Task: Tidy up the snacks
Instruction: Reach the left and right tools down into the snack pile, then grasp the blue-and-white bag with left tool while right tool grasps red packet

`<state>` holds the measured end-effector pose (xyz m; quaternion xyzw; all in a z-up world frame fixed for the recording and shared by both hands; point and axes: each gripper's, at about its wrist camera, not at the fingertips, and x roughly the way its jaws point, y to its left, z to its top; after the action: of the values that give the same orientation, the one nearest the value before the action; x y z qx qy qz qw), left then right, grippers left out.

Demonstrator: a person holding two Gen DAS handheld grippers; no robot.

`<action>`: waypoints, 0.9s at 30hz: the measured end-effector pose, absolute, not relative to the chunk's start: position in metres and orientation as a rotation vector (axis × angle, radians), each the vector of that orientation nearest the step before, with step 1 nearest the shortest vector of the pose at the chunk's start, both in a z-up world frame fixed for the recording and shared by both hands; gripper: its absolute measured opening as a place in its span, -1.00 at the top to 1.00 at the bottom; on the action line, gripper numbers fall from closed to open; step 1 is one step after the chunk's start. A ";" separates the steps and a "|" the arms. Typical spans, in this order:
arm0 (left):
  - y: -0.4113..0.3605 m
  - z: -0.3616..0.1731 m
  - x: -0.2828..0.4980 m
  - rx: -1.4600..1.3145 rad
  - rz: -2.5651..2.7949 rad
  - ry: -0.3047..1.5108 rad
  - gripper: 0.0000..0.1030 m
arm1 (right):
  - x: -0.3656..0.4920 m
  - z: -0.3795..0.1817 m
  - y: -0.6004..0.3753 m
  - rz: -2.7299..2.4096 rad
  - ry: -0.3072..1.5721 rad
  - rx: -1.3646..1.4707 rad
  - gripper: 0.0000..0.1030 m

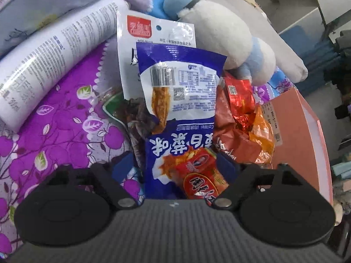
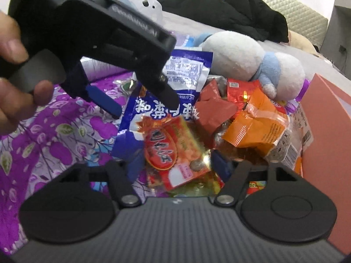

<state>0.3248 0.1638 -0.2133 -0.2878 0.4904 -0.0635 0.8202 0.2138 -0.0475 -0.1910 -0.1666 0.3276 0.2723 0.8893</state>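
Note:
A pile of snack packets lies on a purple floral bedsheet [image 1: 54, 131]. A long blue and white packet [image 1: 177, 109] lies on top, over a white packet with a red logo [image 1: 140, 35]. A red peanut packet [image 1: 197, 175] lies at its near end. My left gripper [image 1: 175, 166] is open, its blue fingers on either side of these two packets. In the right wrist view my right gripper [image 2: 175, 164] is open around the red peanut packet [image 2: 173, 153]. The left gripper [image 2: 140, 100] hovers open over the blue packet [image 2: 153, 107]. Orange [image 2: 256, 127] and dark red [image 2: 212, 109] packets lie to the right.
A white tube [image 1: 50, 50] lies at the left. A white and blue plush toy [image 1: 221, 35] sits behind the pile, seen also in the right wrist view [image 2: 245, 59]. A pink box [image 1: 302, 135] stands at the right. Black clothing [image 2: 241, 11] lies on the bed behind.

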 end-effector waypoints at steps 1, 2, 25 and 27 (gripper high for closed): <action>0.165 -0.214 0.324 -0.619 -0.131 1.042 -0.59 | 0.215 -0.192 -0.046 0.571 0.676 -0.351 -0.32; 0.164 -0.215 0.325 -0.615 -0.130 1.039 -0.58 | 0.213 -0.193 -0.045 0.579 0.665 -0.366 -0.30; 0.152 -0.202 0.281 -0.567 -0.059 0.957 0.85 | 0.171 -0.168 -0.080 0.495 0.666 -0.309 0.67; 0.149 -0.198 0.272 -0.572 -0.055 0.956 0.86 | 0.165 -0.165 -0.087 0.487 0.670 -0.292 0.74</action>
<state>0.2716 0.1489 -0.1979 -0.2716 0.4535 -0.0260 0.8485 0.1646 -0.0872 -0.1645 -0.1414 0.3244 0.2358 0.9051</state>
